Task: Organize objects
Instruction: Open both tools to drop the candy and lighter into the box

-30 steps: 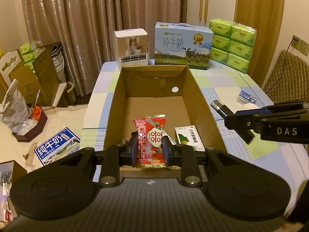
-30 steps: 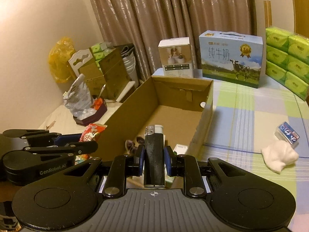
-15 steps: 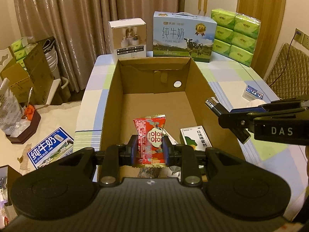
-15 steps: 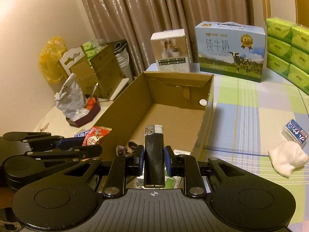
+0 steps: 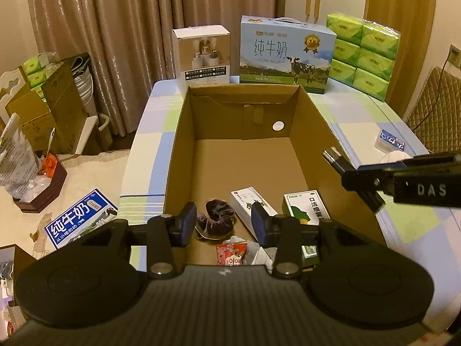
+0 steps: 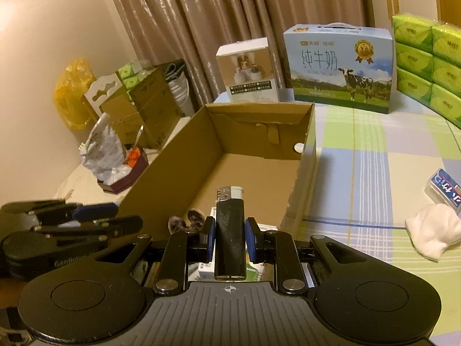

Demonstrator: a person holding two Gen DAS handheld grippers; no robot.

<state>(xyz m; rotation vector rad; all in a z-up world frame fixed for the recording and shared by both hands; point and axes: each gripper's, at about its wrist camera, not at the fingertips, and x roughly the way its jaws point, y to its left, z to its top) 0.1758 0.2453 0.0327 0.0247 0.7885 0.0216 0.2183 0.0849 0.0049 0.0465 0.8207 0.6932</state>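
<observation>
The left gripper (image 5: 224, 225) hangs over the near end of the open cardboard box (image 5: 314, 132), its jaws spread wide with nothing between them. Below it on the box floor lie a red snack packet (image 5: 232, 255), a dark hair scrunchie (image 5: 214, 220), a white carton (image 5: 250, 206) and a green-and-white spray box (image 5: 306, 207). From the right the other gripper (image 5: 340, 163) reaches in above the box's right wall, a lighter (image 5: 331, 154) showing at its tip. A milk carton (image 5: 285, 50) stands behind the box
</observation>
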